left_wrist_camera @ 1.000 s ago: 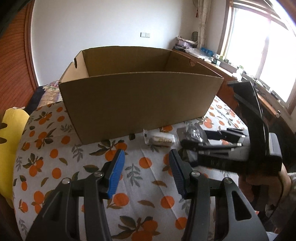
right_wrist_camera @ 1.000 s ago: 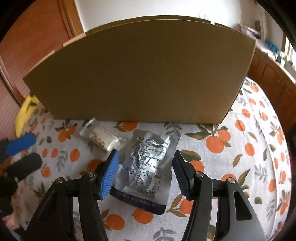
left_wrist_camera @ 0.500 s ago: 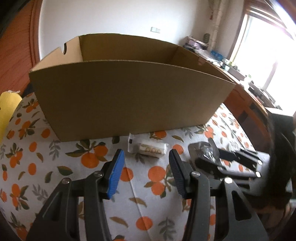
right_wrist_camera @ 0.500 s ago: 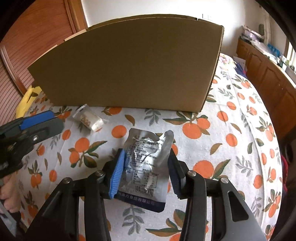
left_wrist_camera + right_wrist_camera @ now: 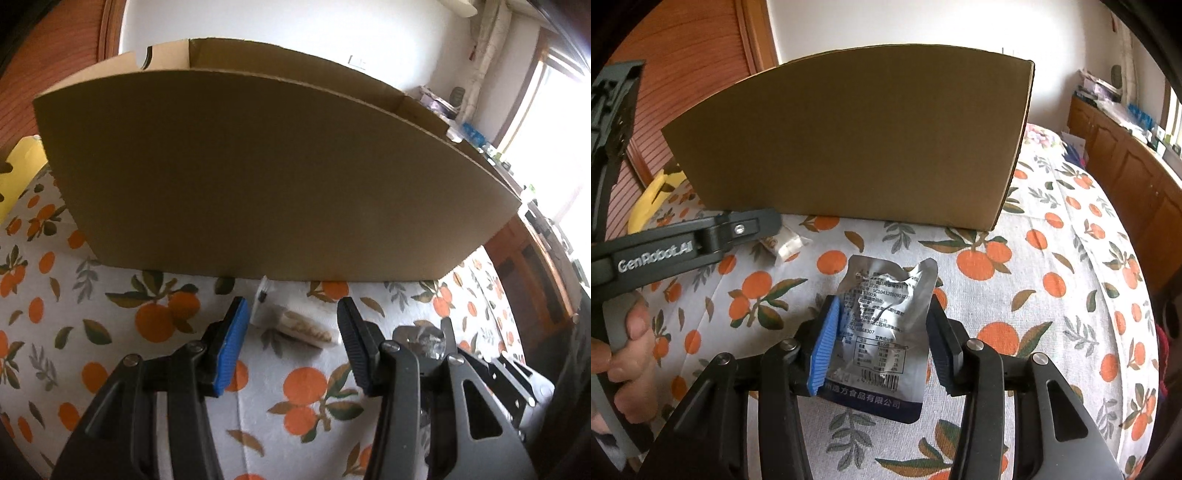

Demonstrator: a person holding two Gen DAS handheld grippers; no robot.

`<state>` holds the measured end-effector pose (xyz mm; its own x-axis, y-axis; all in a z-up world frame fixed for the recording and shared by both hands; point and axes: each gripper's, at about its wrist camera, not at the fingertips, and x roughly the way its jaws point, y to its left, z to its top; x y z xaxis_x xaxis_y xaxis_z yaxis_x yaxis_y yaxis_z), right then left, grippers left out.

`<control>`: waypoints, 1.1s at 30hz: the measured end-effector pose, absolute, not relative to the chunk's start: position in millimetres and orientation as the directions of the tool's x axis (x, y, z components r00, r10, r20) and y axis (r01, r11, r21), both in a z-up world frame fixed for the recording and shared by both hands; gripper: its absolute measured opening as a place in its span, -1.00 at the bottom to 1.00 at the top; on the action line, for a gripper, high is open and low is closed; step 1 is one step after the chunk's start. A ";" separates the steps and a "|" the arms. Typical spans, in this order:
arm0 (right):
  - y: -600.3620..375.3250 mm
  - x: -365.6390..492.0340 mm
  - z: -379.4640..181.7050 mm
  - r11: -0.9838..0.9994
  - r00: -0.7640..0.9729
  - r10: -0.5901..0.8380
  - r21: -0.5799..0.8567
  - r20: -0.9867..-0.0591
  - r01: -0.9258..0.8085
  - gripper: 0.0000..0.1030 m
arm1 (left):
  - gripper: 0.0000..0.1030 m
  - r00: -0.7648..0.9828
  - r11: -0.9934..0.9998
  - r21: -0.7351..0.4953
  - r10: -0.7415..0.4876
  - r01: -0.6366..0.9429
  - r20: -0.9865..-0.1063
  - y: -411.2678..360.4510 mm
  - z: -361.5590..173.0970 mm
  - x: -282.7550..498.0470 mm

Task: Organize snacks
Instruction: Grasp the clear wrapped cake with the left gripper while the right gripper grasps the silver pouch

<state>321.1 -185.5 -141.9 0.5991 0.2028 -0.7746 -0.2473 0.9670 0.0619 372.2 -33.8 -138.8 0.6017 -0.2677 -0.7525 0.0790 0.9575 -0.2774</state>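
The right gripper [image 5: 881,345] clamps a silver pouch [image 5: 882,332], long axis pointing away toward the cardboard box [image 5: 857,140]. The left gripper [image 5: 291,343] stands unclenched around a small white packet [image 5: 295,325] lying crosswise just before the box. Both rest on an orange-print tablecloth [image 5: 1052,295]; wooden cabinets [image 5: 1126,155] line the wall.

A white tablecloth [image 5: 1052,280] printed with oranges and green leaves covers the surface across the lower half of both views. An open brown cardboard box [image 5: 857,140] stands on it at upper centre. Just before the box's near wall, left of centre, lies a small clear-wrapped snack [image 5: 295,323]. A crinkled silver foil pouch [image 5: 882,328] is at lower centre, whether resting on the cloth is unclear.
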 end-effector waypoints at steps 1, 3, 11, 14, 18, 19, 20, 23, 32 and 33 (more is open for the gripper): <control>-184.5 320.3 -142.2 0.967 0.599 0.202 0.061 -0.774 -0.247 -0.10 | -0.03 0.600 0.958 -0.278 -0.266 0.075 -0.755 -35.6 -140.1 374.6; -184.0 320.3 -142.4 0.967 0.599 0.204 0.062 -0.774 -0.249 -0.10 | -0.03 0.595 0.964 -0.260 -0.243 0.059 -0.766 -40.2 -143.8 379.1; -181.5 321.4 -143.1 0.966 0.598 0.208 0.065 -0.774 -0.252 -0.10 | -0.02 0.617 0.982 -0.168 -0.183 0.084 -0.765 -56.5 -144.0 380.2; -181.6 321.8 -143.2 0.965 0.598 0.210 0.068 -0.774 -0.252 -0.10 | -0.01 0.599 0.981 -0.163 -0.194 0.107 -0.776 -57.9 -143.0 377.6; -181.7 321.7 -143.2 0.965 0.598 0.211 0.069 -0.773 -0.252 -0.10 | -0.01 0.571 0.976 -0.177 -0.219 0.129 -0.792 -51.4 -141.2 369.2; -181.7 321.6 -143.3 0.965 0.598 0.211 0.069 -0.773 -0.252 -0.10 | -0.01 0.568 0.976 -0.179 -0.220 0.128 -0.793 -47.6 -141.1 365.4; -181.9 321.6 -143.4 0.965 0.598 0.212 0.070 -0.773 -0.252 -0.10 | -0.01 0.561 0.975 -0.182 -0.222 0.127 -0.798 -45.5 -140.9 363.3; -181.6 321.7 -143.3 0.965 0.598 0.212 0.069 -0.773 -0.252 -0.10 | -0.02 0.553 0.975 -0.187 -0.224 0.123 -0.803 -39.6 -139.0 358.2; -181.4 321.7 -143.4 0.965 0.597 0.212 0.069 -0.774 -0.253 -0.10 | -0.02 0.544 0.959 -0.187 -0.275 0.212 -0.793 -61.0 -135.2 362.6; -181.6 321.8 -143.4 0.965 0.597 0.212 0.069 -0.774 -0.253 -0.10 | -0.04 0.545 0.962 -0.161 -0.258 0.220 -0.798 -64.5 -136.1 363.2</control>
<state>321.8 -181.6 -143.4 0.5972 0.2120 -0.7736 -0.2526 0.9651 0.0695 363.2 -64.5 -136.1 0.5449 -0.2582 -0.7978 0.2198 0.9621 -0.1612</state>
